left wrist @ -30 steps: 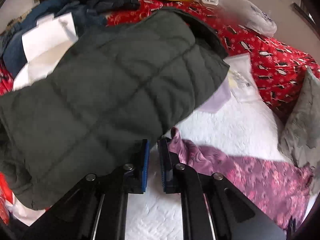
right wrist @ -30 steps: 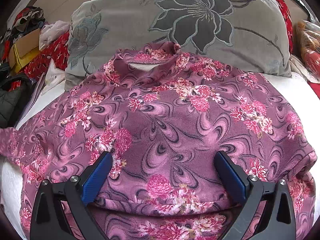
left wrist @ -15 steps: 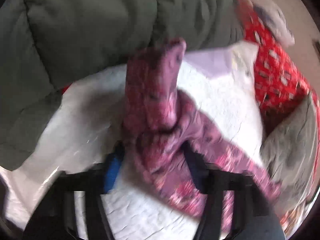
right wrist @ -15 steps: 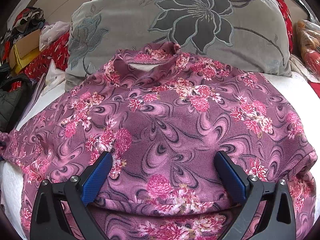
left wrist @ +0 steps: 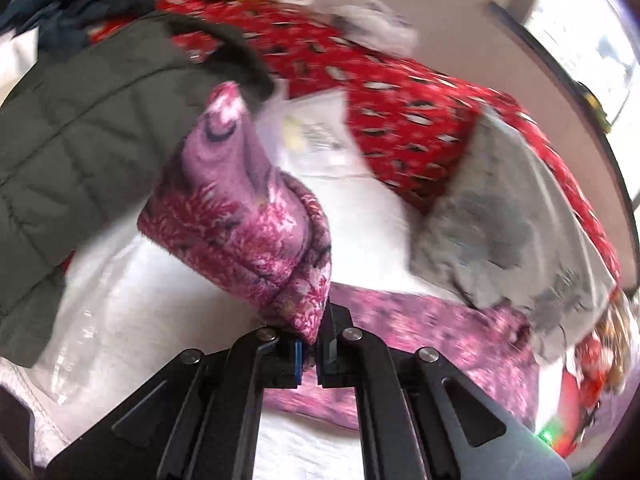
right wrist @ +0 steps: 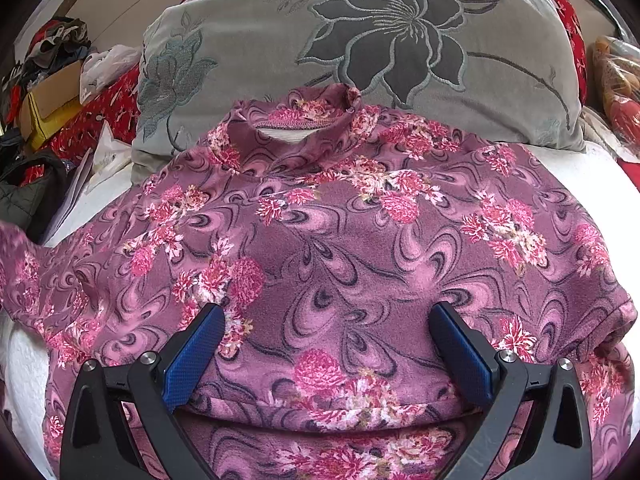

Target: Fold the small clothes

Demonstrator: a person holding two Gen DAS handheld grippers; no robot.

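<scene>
Your left tongs (left wrist: 309, 354) are closed tight on the cuff end of a sleeve (left wrist: 244, 216), and you have it raised off the white bedspread (left wrist: 152, 292) so it stands up in front of the dark quilted jacket (left wrist: 76, 128); that view is blurred, so judge the grip by the cloth bunched between the blue pads. Your right tongs (right wrist: 326, 356) are spread wide and hold nothing, poised low over the hem area of the pink floral top (right wrist: 340, 240) with one pad to either side of its middle. The top lies flat and face up on the bed, neckline toward the grey flower-embroidered pillow (right wrist: 360, 32) at the head edge, its body smooth and unfolded. So you are early: the garment is laid out, and the first sleeve fold is only starting. What looks left is to carry that sleeve across onto the body, do the same with the other sleeve, then fold the body up from the hem. The right sleeve's position is not clear from here.
</scene>
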